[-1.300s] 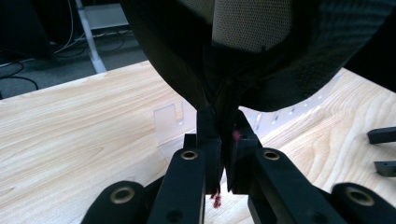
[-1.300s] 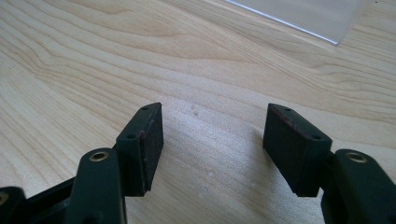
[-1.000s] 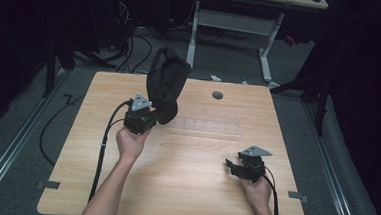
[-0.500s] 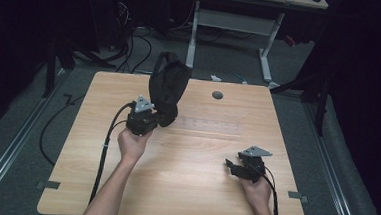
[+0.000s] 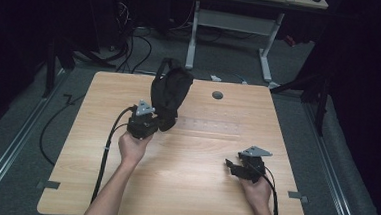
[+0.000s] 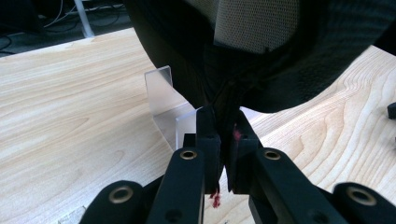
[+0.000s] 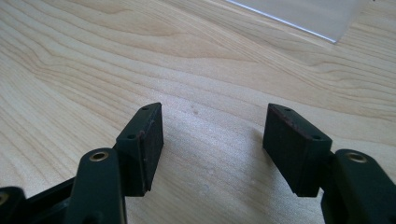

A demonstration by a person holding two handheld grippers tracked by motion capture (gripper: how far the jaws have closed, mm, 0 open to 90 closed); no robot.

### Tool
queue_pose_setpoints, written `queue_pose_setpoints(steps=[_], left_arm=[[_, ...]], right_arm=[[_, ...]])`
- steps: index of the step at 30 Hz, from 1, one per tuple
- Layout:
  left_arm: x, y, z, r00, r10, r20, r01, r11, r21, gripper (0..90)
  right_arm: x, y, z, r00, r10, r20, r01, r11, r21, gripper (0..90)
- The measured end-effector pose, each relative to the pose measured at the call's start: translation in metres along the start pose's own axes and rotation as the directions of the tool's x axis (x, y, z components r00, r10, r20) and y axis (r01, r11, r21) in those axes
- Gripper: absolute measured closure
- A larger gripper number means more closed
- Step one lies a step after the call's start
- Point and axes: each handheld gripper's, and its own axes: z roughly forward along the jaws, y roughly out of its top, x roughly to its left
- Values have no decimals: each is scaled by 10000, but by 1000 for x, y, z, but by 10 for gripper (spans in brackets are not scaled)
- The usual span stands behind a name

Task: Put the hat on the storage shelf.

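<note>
While your left hand-held gripper pinches the black bag shut-jawed at upper centre, lift evenly, keeping the empty, wide-open right hand-held gripper ready lower right.

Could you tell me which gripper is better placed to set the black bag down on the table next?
Probably the left. The left gripper is shut on the black bag, holding it over the table, while the right gripper rests open near the table's front edge, apart from it.
</note>
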Motion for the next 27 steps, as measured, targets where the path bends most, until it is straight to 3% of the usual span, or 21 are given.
queue_pose_setpoints(steps=[8,17,27], left_arm=[[10,-1,-7,9980,-614,166,613,9981,73,748],[12,3,-15,9964,-840,-77,839,9963,-183,478],[11,13,-33,9944,-1057,-20,1056,9940,-294,420]], right_arm=[[0,0,0,10000,-1,11,1,10000,13,383],[0,0,0,10000,2,15,-2,10000,16,383],[0,0,0,10000,10,18,-10,10000,11,382]])
